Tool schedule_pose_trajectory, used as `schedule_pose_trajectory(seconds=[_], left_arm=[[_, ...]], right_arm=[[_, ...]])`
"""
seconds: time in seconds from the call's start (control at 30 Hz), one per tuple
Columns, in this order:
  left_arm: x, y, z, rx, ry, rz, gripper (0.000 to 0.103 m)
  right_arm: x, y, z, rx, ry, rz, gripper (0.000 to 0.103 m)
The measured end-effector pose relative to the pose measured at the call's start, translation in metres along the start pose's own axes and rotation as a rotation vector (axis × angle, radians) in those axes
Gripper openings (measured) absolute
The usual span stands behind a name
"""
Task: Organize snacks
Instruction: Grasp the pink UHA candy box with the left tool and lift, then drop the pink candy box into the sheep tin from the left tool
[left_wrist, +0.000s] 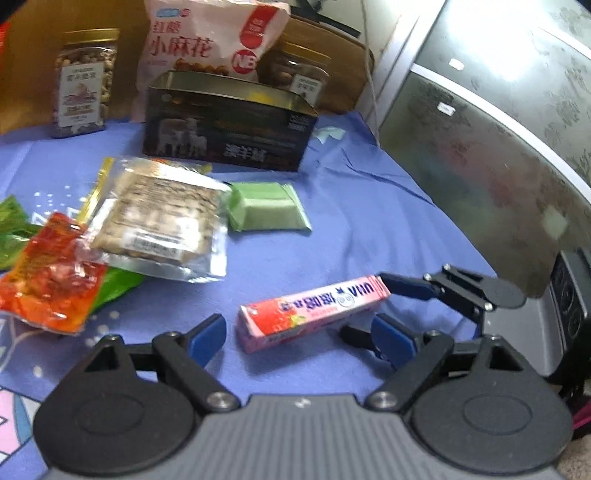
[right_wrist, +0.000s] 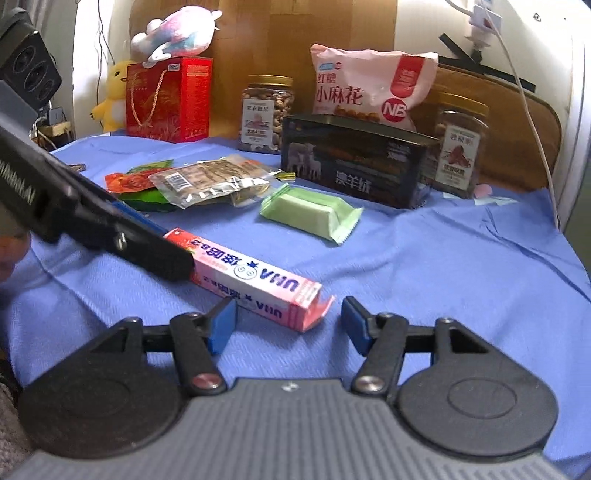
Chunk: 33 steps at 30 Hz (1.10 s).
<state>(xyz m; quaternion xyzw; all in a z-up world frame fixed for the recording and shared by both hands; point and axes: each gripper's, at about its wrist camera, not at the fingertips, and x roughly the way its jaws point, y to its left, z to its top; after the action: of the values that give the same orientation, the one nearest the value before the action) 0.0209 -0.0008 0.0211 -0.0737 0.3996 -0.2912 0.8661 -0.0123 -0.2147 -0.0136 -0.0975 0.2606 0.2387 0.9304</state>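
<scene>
Two tools flank one pink candy box (right_wrist: 243, 275) on the blue cloth of the table (right_wrist: 443, 258), and the coming move seems to turn on that box. Going left to right in the right wrist view, the left tool (right_wrist: 147, 243) comes in from the left edge and lies against or just over the box's far end; whether it touches I cannot tell. The box runs diagonally from there toward the lower right, its torn-open end lying between the fingers (right_wrist: 221, 325) of the right tool (right_wrist: 288, 319). Those jaws stand partly spread, neither pad pressing the cardboard.

In the left wrist view the left tool (left_wrist: 303, 332) is spread wide, with the box (left_wrist: 314, 314) just ahead of the gap, its long axis running crosswise between the pads, and nothing pinched. The right tool (left_wrist: 384, 301) meets the box's right end there.

Judging by this, the right hand is nearer a grip, taking the box end-on. The dark open tin (right_wrist: 354, 158) behind looks a likely place for it.
</scene>
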Motion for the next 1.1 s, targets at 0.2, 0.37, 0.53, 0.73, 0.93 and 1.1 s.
schedule_pose_trajectory(seconds=[0.2,0.37,0.53,0.73,0.93,1.1], left_arm=[[0.01,-0.001,0.005,0.003,0.051,0.004,0.069],[0.017,-0.008,0.007,0.029,0.068,0.008,0.055],[0.011,-0.015,0.024,0.062,0.022,0.039,0.055],[0.004,-0.02,0.07,0.126,-0.072,0.088,0.055],[0.025,-0.007,0.132,0.155,-0.133,0.162,0.057],[0.054,0.019,0.181,0.118,-0.163,0.201,0.057]], right_arm=[[0.0,-0.003,-0.002,0.022,-0.007,0.009,0.065],[-0.005,-0.001,-0.003,0.02,-0.016,-0.022,0.055],[-0.01,-0.005,0.009,0.011,-0.07,-0.044,0.051],[0.0,-0.019,0.044,-0.024,-0.173,-0.086,0.051],[0.038,-0.043,0.09,-0.06,-0.23,-0.118,0.05],[0.083,-0.068,0.123,-0.02,-0.212,-0.123,0.05]])
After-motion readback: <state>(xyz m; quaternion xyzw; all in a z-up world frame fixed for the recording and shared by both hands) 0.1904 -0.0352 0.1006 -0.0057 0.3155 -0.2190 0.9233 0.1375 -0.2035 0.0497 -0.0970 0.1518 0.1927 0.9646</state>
